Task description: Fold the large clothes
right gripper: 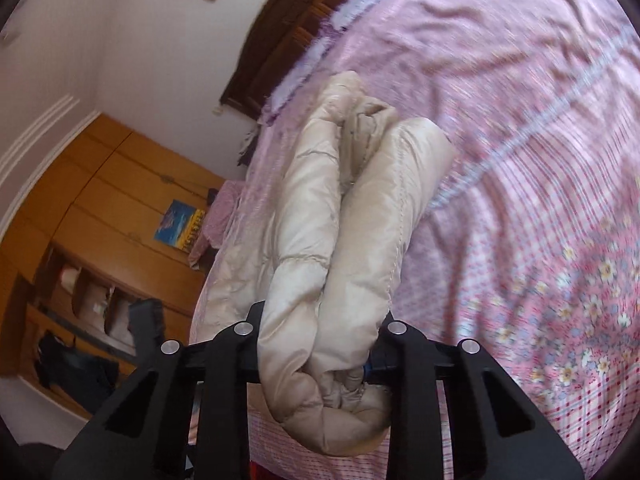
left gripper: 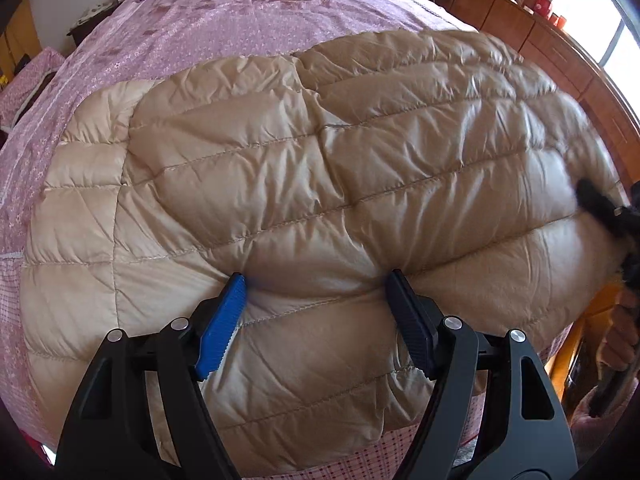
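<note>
Left wrist view shows the beige quilted down jacket (left gripper: 320, 184) folded flat near the bed's (left gripper: 224, 16) foot edge, left gripper (left gripper: 316, 284) spread, pressing it; right gripper (right gripper: 320, 344) clenches a bunched end, so folding seems partway.

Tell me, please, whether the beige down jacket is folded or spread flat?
Partly folded: the down jacket lies doubled on the bed, and the right gripper clamps a bunched, layered edge.
</note>
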A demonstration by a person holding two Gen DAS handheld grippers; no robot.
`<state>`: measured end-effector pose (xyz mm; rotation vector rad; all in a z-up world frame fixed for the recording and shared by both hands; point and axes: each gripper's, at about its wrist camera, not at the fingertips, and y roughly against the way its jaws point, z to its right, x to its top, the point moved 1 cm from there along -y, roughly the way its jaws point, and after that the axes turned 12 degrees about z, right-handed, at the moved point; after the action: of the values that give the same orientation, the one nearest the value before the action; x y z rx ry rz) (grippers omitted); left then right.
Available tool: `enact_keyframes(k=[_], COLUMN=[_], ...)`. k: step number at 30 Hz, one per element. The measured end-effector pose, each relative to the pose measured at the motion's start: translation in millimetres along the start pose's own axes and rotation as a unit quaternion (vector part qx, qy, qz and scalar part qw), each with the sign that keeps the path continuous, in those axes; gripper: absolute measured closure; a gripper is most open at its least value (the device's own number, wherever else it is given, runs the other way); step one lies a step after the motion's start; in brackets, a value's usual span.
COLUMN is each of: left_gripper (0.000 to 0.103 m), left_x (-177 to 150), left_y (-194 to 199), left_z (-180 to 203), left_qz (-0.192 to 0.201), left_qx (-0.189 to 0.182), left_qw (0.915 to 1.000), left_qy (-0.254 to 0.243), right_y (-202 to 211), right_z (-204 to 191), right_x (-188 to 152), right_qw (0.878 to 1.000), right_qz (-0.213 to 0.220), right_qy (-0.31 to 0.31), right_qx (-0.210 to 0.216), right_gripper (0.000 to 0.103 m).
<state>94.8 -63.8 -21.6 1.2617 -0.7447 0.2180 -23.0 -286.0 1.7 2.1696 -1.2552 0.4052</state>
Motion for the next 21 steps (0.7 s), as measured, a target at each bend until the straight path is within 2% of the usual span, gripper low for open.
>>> enact_keyframes(k=[8, 15, 21], left_gripper=[0.031, 0.031, 0.034], left_x=[-3.0, -6.9, -6.6], left_y=[-8.8, -14.8, 7.7], left_z=[-0.7, -7.5, -21.0], left_qz=[-0.002, 0.001, 0.018], left_qx=[-0.003, -0.024, -0.037], left_qw=[0.9999, 0.9997, 0.9990], left_qy=[-0.011, -0.001, 0.017], right_y=[-6.4, -25.3, -42.5], right_z=[-30.9, -79.7, -108.7], right_x=[1.8, -4.5, -8.3], right_qw=[0.999, 0.993, 0.989], right_qz=[-0.008, -0.035, -0.051], right_qy=[0.030, 0.080, 0.113], right_qx=[0.039, 0.078, 0.086], right_gripper=[0.075, 0.075, 0.075])
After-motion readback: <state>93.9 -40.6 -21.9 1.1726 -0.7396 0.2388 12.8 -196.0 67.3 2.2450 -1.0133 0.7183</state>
